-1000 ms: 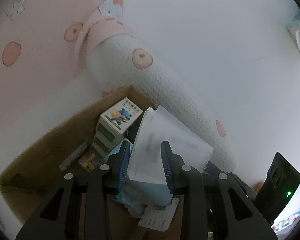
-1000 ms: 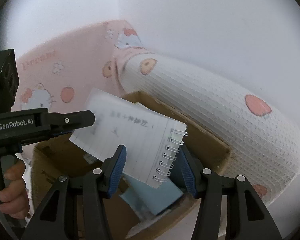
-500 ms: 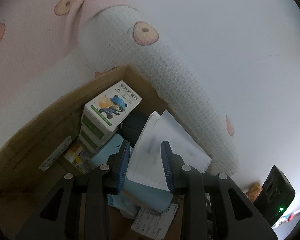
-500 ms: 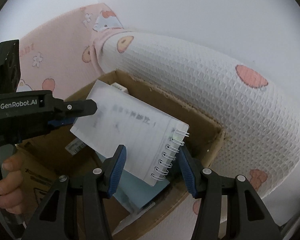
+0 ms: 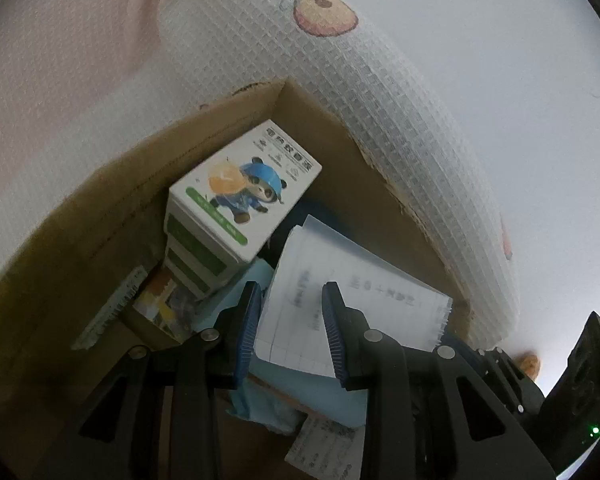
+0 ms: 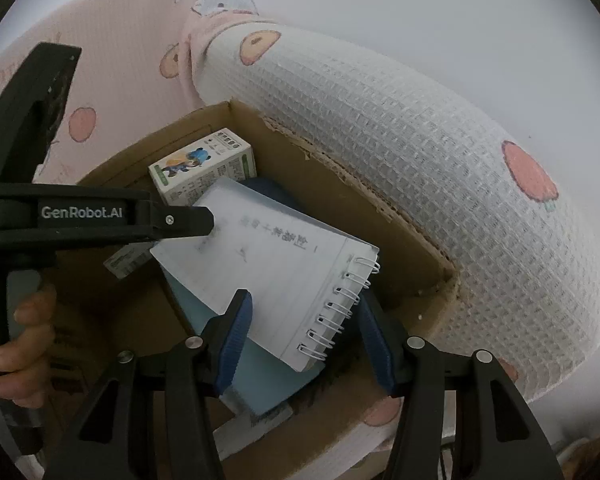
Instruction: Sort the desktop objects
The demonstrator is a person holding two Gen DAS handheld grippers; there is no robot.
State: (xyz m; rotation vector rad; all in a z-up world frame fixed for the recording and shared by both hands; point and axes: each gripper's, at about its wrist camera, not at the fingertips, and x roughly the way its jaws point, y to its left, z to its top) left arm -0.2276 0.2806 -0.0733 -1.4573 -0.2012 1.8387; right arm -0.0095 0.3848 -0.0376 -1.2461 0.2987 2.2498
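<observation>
A white spiral notebook (image 6: 276, 276) is held tilted over the open cardboard box (image 6: 380, 208). My right gripper (image 6: 304, 344) is shut on its spiral end. My left gripper (image 5: 290, 328) is shut on the opposite end of the notebook (image 5: 348, 304); its body shows in the right wrist view (image 6: 100, 216). Below the notebook in the box lie a light blue book (image 6: 260, 376), a white carton with a cartoon panda (image 5: 244, 196) and small papers.
A white waffle blanket with peach prints (image 6: 420, 168) is draped along the box's far side, over pink bedding (image 6: 120, 64). A ruler (image 5: 112, 308) and a small snack pack (image 5: 156, 300) lie in the box's left part. A black device with a green light (image 5: 580, 408) stands at right.
Both grippers have lowered the notebook toward the box; the box and its contents now loom larger and closer. Both grips are unchanged.
</observation>
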